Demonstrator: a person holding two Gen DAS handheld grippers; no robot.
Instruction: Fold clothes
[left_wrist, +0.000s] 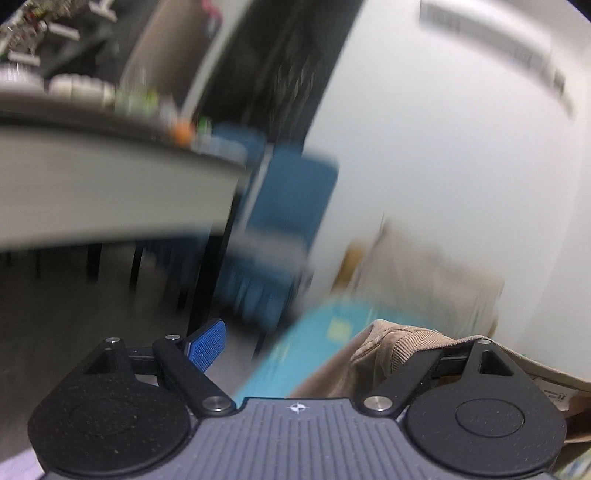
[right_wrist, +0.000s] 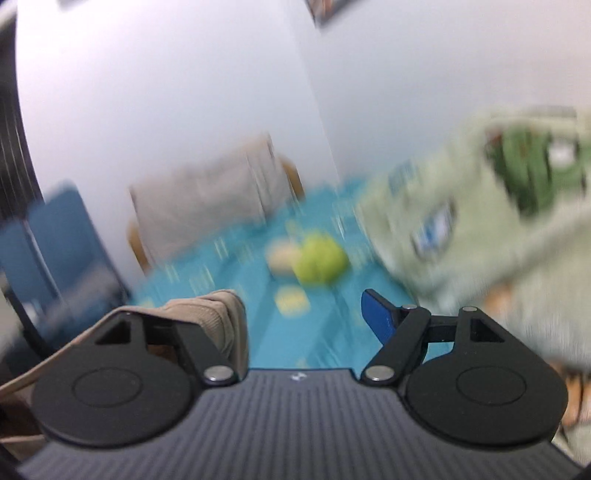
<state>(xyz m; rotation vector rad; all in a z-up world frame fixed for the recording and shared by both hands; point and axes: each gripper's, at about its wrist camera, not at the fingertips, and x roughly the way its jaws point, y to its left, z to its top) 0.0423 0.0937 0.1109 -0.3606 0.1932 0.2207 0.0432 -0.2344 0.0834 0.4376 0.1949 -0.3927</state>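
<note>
The left tool (left_wrist: 295, 343) has its jaws spread wide; one blue pad (left_wrist: 207, 345) shows bare, and the other is hidden under tan cloth. The right tool (right_wrist: 306, 317) stands likewise, jaws wide, one blue pad (right_wrist: 378, 319) bare, the other covered.

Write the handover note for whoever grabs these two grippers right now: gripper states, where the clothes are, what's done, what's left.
Left gripper: jaws spread wide, with tan ribbed cloth draped over its right finger; whether it is actually held I cannot tell.
Right gripper: jaws also wide, the same tan cloth bunched over its left finger.
The garment hangs between the two grippers, above the teal tablecloth.
A pale green garment lies to the right, unfolded as far as the blur shows.
Done: no finished fold visible.
Left: lay the tan garment flat, fold it, then the green one.
</note>
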